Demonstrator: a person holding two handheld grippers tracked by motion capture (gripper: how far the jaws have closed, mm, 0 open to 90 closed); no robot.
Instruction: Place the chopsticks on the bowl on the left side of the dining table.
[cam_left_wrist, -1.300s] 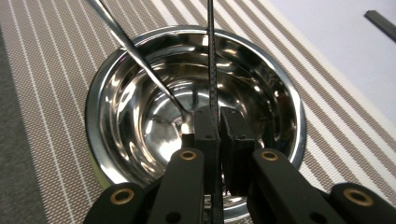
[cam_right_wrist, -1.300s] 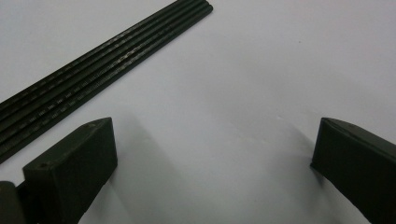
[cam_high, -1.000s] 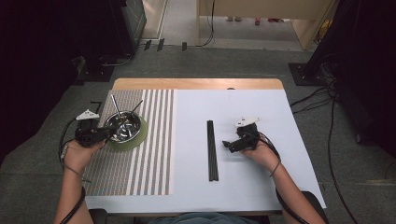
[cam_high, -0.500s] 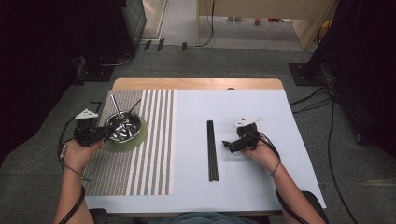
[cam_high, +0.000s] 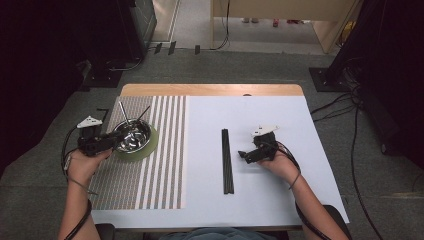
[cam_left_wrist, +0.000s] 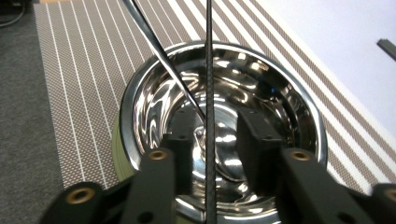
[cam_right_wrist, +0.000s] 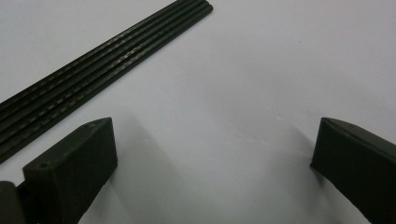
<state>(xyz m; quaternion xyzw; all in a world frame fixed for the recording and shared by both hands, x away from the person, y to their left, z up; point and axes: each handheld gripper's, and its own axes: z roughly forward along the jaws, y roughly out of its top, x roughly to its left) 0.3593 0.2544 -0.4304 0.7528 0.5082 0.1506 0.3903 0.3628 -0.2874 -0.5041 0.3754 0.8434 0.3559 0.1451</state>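
One white table (cam_high: 280, 125), striped mat (cam_high: 160, 165), grey carpet (cam_high: 240, 65).

No legible text or markings anywhere.

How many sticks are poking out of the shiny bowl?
2: a black stick crossing the middle of the bowl, and a shinier stick leaning to its left. None looks hidden.

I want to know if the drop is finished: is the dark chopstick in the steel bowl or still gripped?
In the bowl, ungripped. The dark chopstick leans on the rim between the left gripper pads, whose jaws have just been opening, with gaps either side.
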